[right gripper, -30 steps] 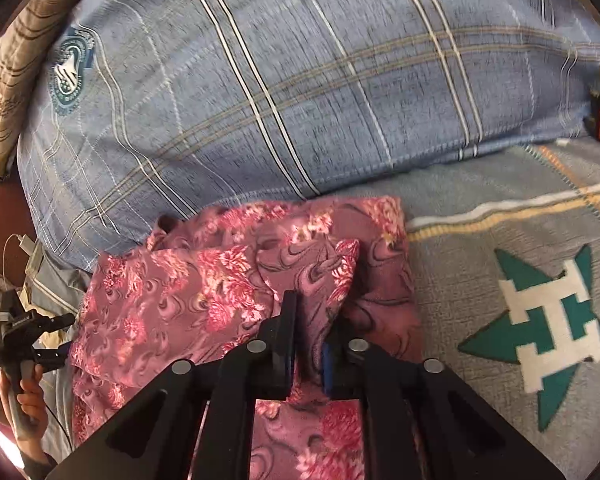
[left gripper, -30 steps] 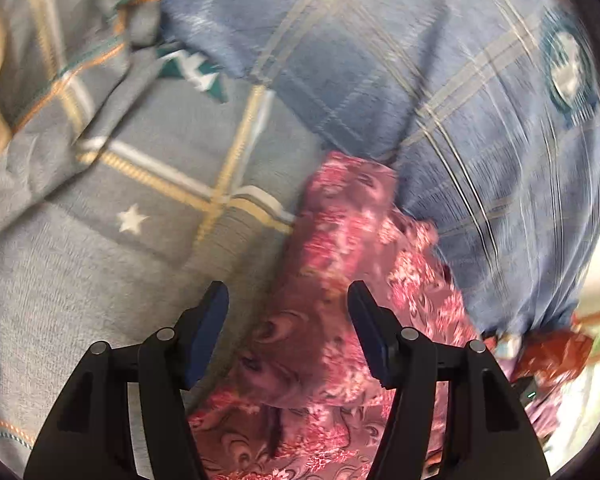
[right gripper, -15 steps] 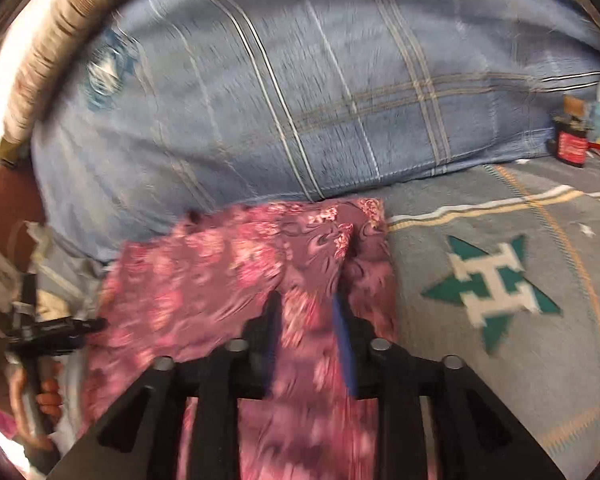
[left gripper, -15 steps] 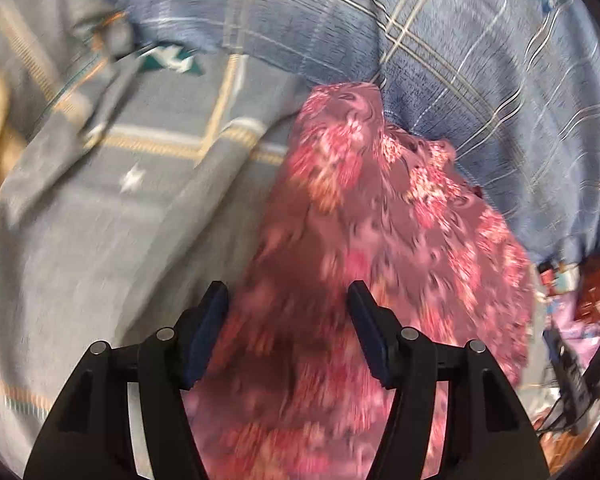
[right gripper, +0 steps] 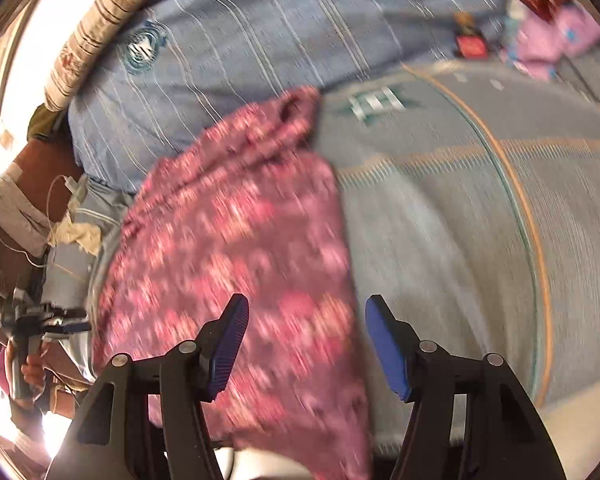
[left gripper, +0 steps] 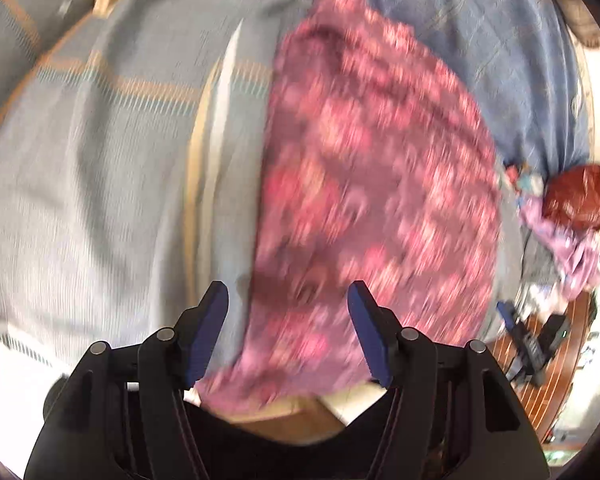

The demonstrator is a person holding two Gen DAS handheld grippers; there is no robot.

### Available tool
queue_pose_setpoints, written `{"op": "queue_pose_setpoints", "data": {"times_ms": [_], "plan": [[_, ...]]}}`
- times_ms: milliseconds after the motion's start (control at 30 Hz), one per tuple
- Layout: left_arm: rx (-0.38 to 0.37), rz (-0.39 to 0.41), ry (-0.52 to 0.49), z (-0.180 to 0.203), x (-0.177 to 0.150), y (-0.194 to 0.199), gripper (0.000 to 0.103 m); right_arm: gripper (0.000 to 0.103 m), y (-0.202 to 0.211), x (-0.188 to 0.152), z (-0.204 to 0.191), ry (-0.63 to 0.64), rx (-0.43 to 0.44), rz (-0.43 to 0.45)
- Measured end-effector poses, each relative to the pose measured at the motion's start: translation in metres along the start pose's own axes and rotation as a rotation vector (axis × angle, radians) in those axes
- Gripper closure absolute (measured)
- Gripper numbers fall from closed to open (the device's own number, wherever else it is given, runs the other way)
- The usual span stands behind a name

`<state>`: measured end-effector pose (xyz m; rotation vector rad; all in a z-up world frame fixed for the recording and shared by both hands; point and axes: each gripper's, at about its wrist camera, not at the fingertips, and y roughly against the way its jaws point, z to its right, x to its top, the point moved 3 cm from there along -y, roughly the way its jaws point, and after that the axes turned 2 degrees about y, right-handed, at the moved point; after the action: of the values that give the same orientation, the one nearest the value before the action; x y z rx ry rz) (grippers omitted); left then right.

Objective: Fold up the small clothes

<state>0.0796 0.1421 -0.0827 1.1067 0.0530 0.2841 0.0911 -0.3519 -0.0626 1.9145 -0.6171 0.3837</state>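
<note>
A pink and maroon floral garment (left gripper: 364, 184) lies spread on the grey patterned bedspread (left gripper: 100, 184), its far end against a blue plaid pillow (left gripper: 480, 40). It also shows in the right wrist view (right gripper: 236, 264). My left gripper (left gripper: 288, 332) is open and empty above the garment's near edge. My right gripper (right gripper: 306, 348) is open and empty above the garment's near right edge. Both views are motion-blurred.
The blue plaid pillow (right gripper: 260, 32) lies at the head of the bedspread (right gripper: 460, 240). Pink cloth and a red item (left gripper: 572, 208) sit at the bed's right side. Small items (right gripper: 472, 44) lie at the far right. The other gripper (right gripper: 36, 320) shows at left.
My right gripper has let go of the garment and opened. Both grippers have pulled back toward the near edge, and the garment now lies longer and flatter.
</note>
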Motion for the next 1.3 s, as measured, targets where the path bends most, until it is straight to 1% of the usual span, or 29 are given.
{"op": "queue_pose_setpoints", "data": {"times_ms": [67, 167, 233, 300, 333, 433, 567, 633, 700, 767, 867, 900, 967, 1000, 1033, 1067, 1100, 1133, 1167, 1200, 1233, 1267, 1300], "plan": [[-0.019, -0.032, 0.01, -0.009, -0.018, -0.006, 0.042, 0.039, 0.003, -0.012, 0.006, -0.008, 0.001, -0.012], [-0.044, -0.058, 0.019, -0.017, -0.033, -0.013, 0.042, 0.039, 0.003, -0.027, 0.01, -0.013, 0.013, -0.041], [-0.019, -0.054, -0.025, -0.017, -0.042, -0.014, 0.042, 0.039, 0.001, -0.036, 0.009, -0.011, 0.022, -0.063], [0.008, -0.04, -0.064, -0.013, -0.046, -0.014, 0.042, 0.039, -0.004, -0.044, 0.006, 0.001, 0.029, -0.094], [0.017, -0.035, -0.079, -0.01, -0.046, -0.016, 0.04, 0.039, -0.006, -0.048, 0.005, 0.01, 0.027, -0.107], [0.028, -0.021, -0.111, -0.004, -0.047, -0.021, 0.033, 0.039, -0.007, -0.055, -0.001, 0.038, 0.029, -0.118], [0.046, -0.01, -0.15, 0.004, -0.049, -0.025, 0.03, 0.039, -0.009, -0.065, -0.009, 0.087, 0.033, -0.168], [0.034, -0.019, -0.165, 0.007, -0.051, -0.026, 0.03, 0.039, -0.008, -0.072, -0.012, 0.11, 0.053, -0.21], [-0.001, -0.036, -0.168, 0.01, -0.053, -0.026, 0.03, 0.039, -0.007, -0.078, -0.009, 0.111, 0.056, -0.245], [-0.028, -0.044, -0.178, 0.012, -0.053, -0.028, 0.03, 0.039, -0.007, -0.084, -0.003, 0.093, 0.071, -0.279], [-0.035, -0.028, -0.181, 0.016, -0.05, -0.029, 0.03, 0.042, -0.009, -0.086, -0.003, 0.065, 0.179, -0.291], [-0.043, -0.014, -0.183, 0.018, -0.049, -0.028, 0.03, 0.042, -0.012, -0.086, -0.004, 0.061, 0.201, -0.295], [-0.044, 0.003, -0.178, 0.017, -0.048, -0.028, 0.037, 0.042, -0.015, -0.085, -0.004, 0.06, 0.21, -0.301], [-0.027, 0.01, -0.174, 0.015, -0.047, -0.028, 0.048, 0.045, -0.015, -0.085, -0.003, 0.062, 0.215, -0.303], [-0.009, 0.014, -0.17, 0.013, -0.047, -0.028, 0.057, 0.052, -0.013, -0.085, -0.002, 0.08, 0.192, -0.298], [0.002, 0.019, -0.169, 0.011, -0.047, -0.027, 0.062, 0.074, -0.013, -0.086, -0.001, 0.108, 0.135, -0.299], [0.014, 0.024, -0.163, 0.008, -0.047, -0.026, 0.074, 0.096, -0.012, -0.086, 0.002, 0.134, 0.081, -0.299], [0.024, 0.027, -0.155, 0.003, -0.046, -0.025, 0.085, 0.1, -0.012, -0.086, 0.007, 0.137, 0.056, -0.302], [0.028, 0.029, -0.141, 0.0, -0.045, -0.025, 0.089, 0.1, -0.012, -0.086, 0.011, 0.118, 0.072, -0.301], [0.02, 0.028, -0.118, -0.005, -0.044, -0.025, 0.097, 0.099, -0.012, -0.086, 0.013, 0.101, 0.081, -0.3], [0.0, 0.024, -0.099, -0.008, -0.044, -0.024, 0.098, 0.098, -0.012, -0.086, 0.013, 0.087, 0.093, -0.302], [-0.036, 0.019, -0.076, -0.011, -0.044, -0.022, 0.098, 0.098, -0.011, -0.085, 0.014, 0.065, 0.114, -0.305], [-0.092, 0.011, -0.054, -0.012, -0.046, -0.021, 0.098, 0.099, -0.01, -0.083, 0.016, 0.028, 0.153, -0.306]]}}
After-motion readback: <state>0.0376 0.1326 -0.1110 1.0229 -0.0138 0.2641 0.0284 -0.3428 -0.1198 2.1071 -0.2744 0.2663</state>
